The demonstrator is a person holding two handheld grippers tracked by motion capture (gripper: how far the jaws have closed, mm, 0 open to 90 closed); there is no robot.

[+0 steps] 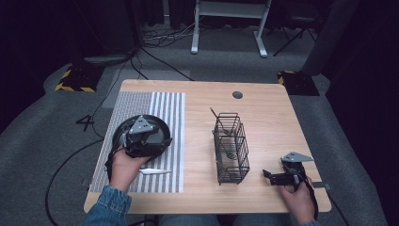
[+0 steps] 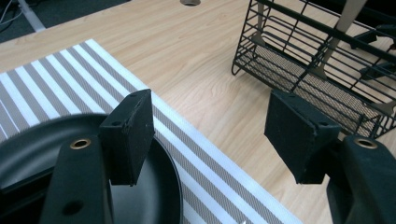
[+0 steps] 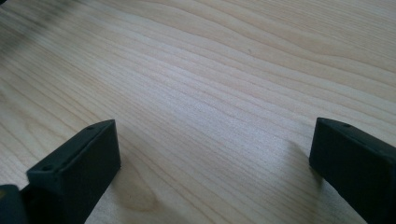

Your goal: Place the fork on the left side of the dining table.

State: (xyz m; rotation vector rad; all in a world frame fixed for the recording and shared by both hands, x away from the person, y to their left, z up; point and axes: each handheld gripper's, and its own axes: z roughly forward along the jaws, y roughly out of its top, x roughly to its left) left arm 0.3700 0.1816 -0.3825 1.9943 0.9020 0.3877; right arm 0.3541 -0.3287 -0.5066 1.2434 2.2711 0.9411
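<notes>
Left gripper view, plate [image 2: 154, 186] under spread jaws

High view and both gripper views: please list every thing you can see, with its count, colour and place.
Table: one, light wood, centre.
Placemat: one, grey-white striped, table's left half.
Plate: one, black, on the placemat.
Knife: one, silvery, placemat's near edge.
Wire basket: one, black, table centre, holding cutlery.
Left gripper: one, black, open, over the plate.
Right gripper: one, black, open, over bare wood at near right.
Hands: two, holding the grippers.
</notes>
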